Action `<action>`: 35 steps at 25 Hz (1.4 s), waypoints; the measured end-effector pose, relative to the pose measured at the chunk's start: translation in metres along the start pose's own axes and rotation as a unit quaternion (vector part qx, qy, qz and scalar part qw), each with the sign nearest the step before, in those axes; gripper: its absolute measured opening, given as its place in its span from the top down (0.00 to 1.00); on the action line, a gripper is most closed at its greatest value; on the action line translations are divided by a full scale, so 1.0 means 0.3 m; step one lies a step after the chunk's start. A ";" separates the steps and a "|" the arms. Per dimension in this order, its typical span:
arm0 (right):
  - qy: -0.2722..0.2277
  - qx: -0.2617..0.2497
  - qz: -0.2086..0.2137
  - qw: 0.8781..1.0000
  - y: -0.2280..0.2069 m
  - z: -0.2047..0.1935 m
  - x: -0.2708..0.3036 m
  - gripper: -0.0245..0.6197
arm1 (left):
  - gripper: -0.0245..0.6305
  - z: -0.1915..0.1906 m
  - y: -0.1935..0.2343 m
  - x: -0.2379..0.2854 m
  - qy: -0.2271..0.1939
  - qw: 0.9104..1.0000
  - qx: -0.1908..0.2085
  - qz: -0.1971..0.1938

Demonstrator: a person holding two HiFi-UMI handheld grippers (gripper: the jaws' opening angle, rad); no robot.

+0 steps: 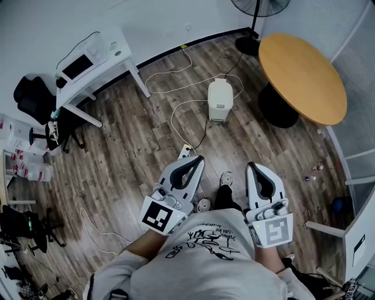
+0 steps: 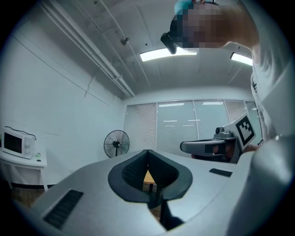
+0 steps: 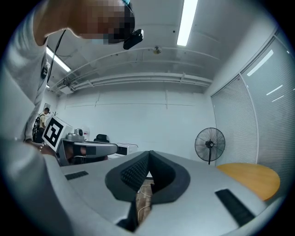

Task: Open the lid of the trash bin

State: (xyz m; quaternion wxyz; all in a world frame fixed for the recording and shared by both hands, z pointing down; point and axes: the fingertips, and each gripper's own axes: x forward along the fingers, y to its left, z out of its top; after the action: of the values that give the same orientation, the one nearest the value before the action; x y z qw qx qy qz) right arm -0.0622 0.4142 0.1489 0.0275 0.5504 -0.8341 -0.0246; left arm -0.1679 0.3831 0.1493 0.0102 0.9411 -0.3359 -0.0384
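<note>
Item: left gripper (image 1: 196,160) and right gripper (image 1: 252,166), held level side by side at the person's waist, well short of the trash bin (image 1: 221,98). Both are shown clenched in their own views, pads met at the tips and nothing caught between. Between them and the bin, a power strip (image 1: 186,151) and a looping white cable (image 1: 176,120) are laid on the wood floor. The bin, white and upright, is set ahead with its lid (image 1: 221,88) apparently down. To the bin's right a round wooden table (image 1: 302,76) is placed; to its left, a white desk (image 1: 111,65) with a microwave (image 1: 79,63); beyond it, a standing fan (image 1: 263,6). Step judged: approach not yet begun. Next called for: the bin to be reached and a gripper brought to the lid's edge.
</note>
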 end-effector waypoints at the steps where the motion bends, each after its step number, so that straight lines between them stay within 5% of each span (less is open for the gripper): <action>1: 0.001 -0.001 0.003 1.000 -0.017 -0.003 0.015 0.95 | 0.94 -0.002 0.008 0.021 0.001 1.000 -0.001 0.001; 35: 0.020 0.006 0.042 0.999 -0.730 -0.082 0.312 0.95 | 0.94 -0.063 0.095 0.759 0.015 0.999 -0.009 0.047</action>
State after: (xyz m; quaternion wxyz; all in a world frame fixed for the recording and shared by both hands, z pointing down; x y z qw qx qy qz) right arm 0.1035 0.2418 0.1597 0.0415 0.5158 -0.8557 -0.0071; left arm -0.0086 0.2168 0.1546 0.0251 0.9247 -0.3788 -0.0269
